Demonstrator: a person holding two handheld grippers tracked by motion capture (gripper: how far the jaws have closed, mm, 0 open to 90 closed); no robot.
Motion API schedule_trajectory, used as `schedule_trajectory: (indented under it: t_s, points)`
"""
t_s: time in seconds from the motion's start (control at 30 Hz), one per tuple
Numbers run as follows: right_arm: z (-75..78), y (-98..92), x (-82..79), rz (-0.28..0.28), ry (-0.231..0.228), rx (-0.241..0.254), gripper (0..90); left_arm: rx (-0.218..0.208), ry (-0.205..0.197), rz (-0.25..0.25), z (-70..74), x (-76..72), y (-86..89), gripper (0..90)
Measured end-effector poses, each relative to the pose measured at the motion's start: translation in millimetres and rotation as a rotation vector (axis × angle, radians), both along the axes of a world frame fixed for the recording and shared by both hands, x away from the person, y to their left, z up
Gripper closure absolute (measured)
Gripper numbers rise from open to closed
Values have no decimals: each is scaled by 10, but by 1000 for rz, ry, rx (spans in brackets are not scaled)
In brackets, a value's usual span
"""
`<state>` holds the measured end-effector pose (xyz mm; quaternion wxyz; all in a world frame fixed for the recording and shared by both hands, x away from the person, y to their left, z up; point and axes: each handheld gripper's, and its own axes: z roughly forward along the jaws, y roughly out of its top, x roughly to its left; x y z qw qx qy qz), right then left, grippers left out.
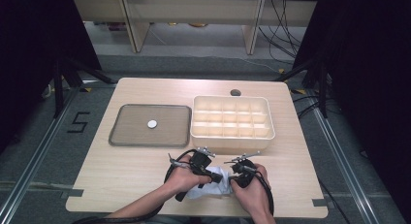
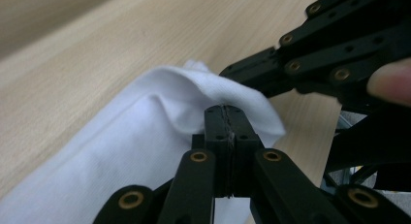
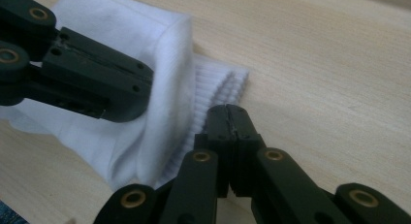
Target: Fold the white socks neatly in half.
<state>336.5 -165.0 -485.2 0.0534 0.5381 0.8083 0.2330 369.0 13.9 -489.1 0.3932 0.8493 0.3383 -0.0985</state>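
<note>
We see a white sock (image 1: 212, 184) lying at the near edge of the desk (image 1: 121, 161), in front of the compartment box (image 1: 232, 119) and between the person's two hands; the left gripper (image 1: 212, 175) comes in from the left and the right gripper (image 1: 234, 177) from the right, so that both meet over the cloth; in the left gripper view the fingers (image 2: 226, 132) stand pressed together with the white fabric (image 2: 145, 136) bunched around their tips, and they appear to pinch a fold of it; in the right gripper view the fingers (image 3: 228, 132) are likewise closed tight, their tips at the ribbed cuff (image 3: 213, 88) of the sock, clamped on its edge; the other gripper's black jaws lie across the cloth just beside them; farther back on the desk sits a grey tray (image 1: 126, 136) with a small white disc (image 1: 152, 123) on it, well apart from the sock; the box stands just right of the tray.
</note>
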Motion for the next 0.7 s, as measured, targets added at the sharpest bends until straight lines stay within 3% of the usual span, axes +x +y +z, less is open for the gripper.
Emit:
schedule_trajectory:
  t_s: [0.03, 0.1, 0.13, 0.23, 0.3, 0.43, 0.5, 0.63, 0.67, 0.7]
  points:
    - [-4, 6, 1, -6, 0, 0, 895, 14, -5, -5, 38, -2, 14, 884]
    - [5, 11, -3, -17, 17, 1, 893, -10, -36, -6, 79, -25, 51, 880]
    - [7, 1, 0, -11, 14, -3, 892, 6, -42, -24, 119, -20, 94, 877]
    - [22, -12, 10, -12, 4, 7, 893, 27, -15, -15, 158, -59, 202, 875]
    - [49, -34, 10, -6, -16, 4, 894, 80, 0, -22, 127, -66, 266, 875]
    - [164, -60, -3, -11, -47, 24, 881, 99, 33, -19, 21, -73, 283, 873]
    - [174, -44, 7, -2, -40, 44, 871, 89, 45, -24, -9, -85, 231, 870]
    - [91, -36, 53, -5, 1, 33, 874, 89, 54, -20, -51, -56, 180, 873]
    - [80, -27, 48, -27, 35, 30, 875, 95, 55, -19, -47, -47, 177, 874]
    - [41, -41, 64, -8, 20, 25, 875, 89, 52, -17, -51, -40, 171, 874]
